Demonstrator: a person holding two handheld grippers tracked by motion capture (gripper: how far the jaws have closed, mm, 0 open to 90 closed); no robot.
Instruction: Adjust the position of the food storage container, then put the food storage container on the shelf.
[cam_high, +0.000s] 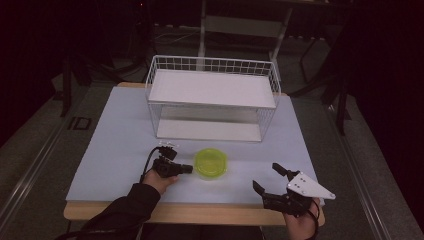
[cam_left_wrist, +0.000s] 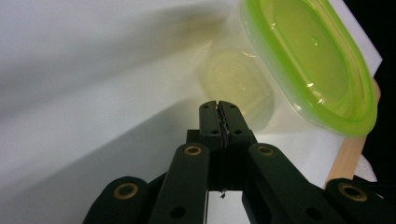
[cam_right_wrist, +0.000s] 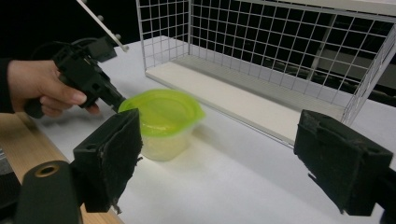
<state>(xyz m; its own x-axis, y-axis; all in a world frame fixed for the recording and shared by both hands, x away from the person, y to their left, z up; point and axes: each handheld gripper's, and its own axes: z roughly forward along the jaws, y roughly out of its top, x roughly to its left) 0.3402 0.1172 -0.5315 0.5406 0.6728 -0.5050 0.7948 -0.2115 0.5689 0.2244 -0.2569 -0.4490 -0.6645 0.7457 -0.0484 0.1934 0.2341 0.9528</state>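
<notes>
White covering spreads over the counter (cam_high: 115, 150), dark room beyond. On it, in front of the white wire-mesh shelf rack (cam_high: 212, 100), stands the round translucent plastic container with a lime-green lid (cam_high: 210, 162). The left hand-held gripper (cam_high: 186, 169) sits at the container's left rim, jaws pressed together with nothing between them, tips at or just short of the lid edge. To grasp well, I judge the jaws should part first, then straddle the rim squarely. The right hand-held gripper (cam_high: 267, 180), right of the container and apart from it, gapes wide and empty.
</notes>
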